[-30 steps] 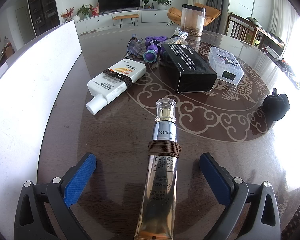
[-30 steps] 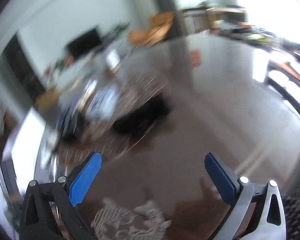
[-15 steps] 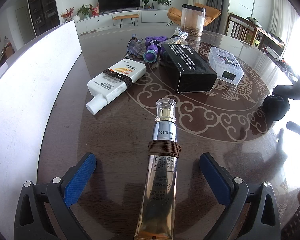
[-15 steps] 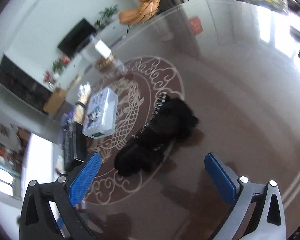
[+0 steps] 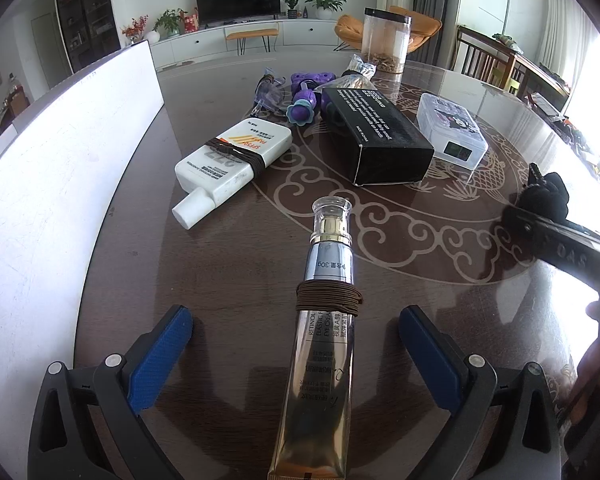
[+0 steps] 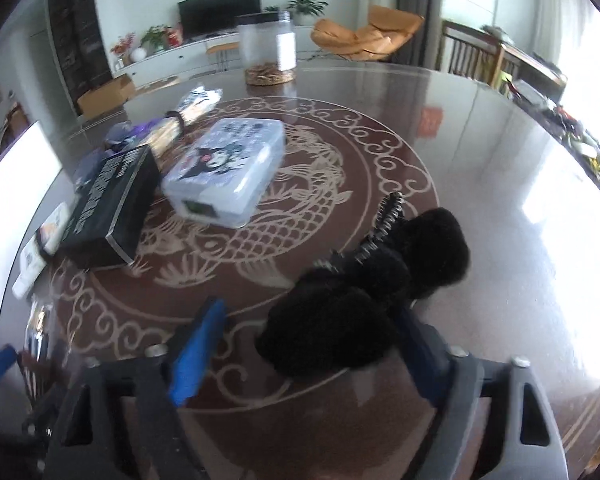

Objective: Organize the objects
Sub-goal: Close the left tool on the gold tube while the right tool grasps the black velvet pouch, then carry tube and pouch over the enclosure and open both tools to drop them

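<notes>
Left wrist view: left gripper point(image 5: 296, 352) jaws wide apart around gold cream tube point(image 5: 320, 360) lying on table point(image 5: 228, 264), no contact.
Right gripper point(image 6: 312, 348) jaws apart, straddling near end of black fuzzy hair clip point(image 6: 364, 292) on table; right pad touches or nearly touches it.

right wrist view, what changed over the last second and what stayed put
The right gripper swung in over the table and came down on the black fuzzy hair clip, which now sits between its open fingers, not yet clamped. In the left wrist view its arm has come in from the right. The left gripper stayed open around the gold tube; the white bottle, black box and clear case did not move.
</notes>
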`<act>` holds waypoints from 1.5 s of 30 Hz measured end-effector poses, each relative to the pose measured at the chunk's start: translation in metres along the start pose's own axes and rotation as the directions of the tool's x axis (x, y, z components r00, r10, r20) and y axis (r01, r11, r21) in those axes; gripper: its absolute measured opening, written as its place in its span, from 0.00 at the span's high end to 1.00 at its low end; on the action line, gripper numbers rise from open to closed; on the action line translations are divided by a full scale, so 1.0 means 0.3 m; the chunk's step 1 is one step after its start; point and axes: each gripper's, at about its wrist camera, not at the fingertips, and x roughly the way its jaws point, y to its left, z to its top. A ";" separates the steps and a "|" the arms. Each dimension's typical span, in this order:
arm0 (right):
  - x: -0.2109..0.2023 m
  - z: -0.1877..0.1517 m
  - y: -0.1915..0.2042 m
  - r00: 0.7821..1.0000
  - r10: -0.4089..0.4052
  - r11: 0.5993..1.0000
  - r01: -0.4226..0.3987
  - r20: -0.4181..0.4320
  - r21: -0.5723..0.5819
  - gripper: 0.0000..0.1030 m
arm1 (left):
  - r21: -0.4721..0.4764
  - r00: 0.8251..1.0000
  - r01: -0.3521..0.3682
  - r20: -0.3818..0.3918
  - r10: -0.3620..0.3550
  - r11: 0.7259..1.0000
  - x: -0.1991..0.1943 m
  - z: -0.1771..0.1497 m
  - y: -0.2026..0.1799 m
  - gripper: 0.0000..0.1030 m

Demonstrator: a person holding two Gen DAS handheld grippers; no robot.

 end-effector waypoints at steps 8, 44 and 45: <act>-0.137 -0.138 -0.038 0.976 0.199 0.980 -0.198 -0.085 0.021 0.57 | 0.060 0.997 0.046 -0.069 -0.042 0.997 -0.016 -0.015 0.039 0.00; -0.351 -0.192 0.114 0.915 0.397 0.918 -0.396 -0.076 0.020 0.69 | 0.039 0.907 0.314 0.283 -0.312 0.949 -0.543 -0.119 0.162 0.76; -0.373 -0.192 0.154 0.907 0.413 0.910 -0.414 -0.076 0.004 0.69 | 0.023 0.902 0.321 0.299 -0.313 0.947 -0.582 -0.111 0.194 0.76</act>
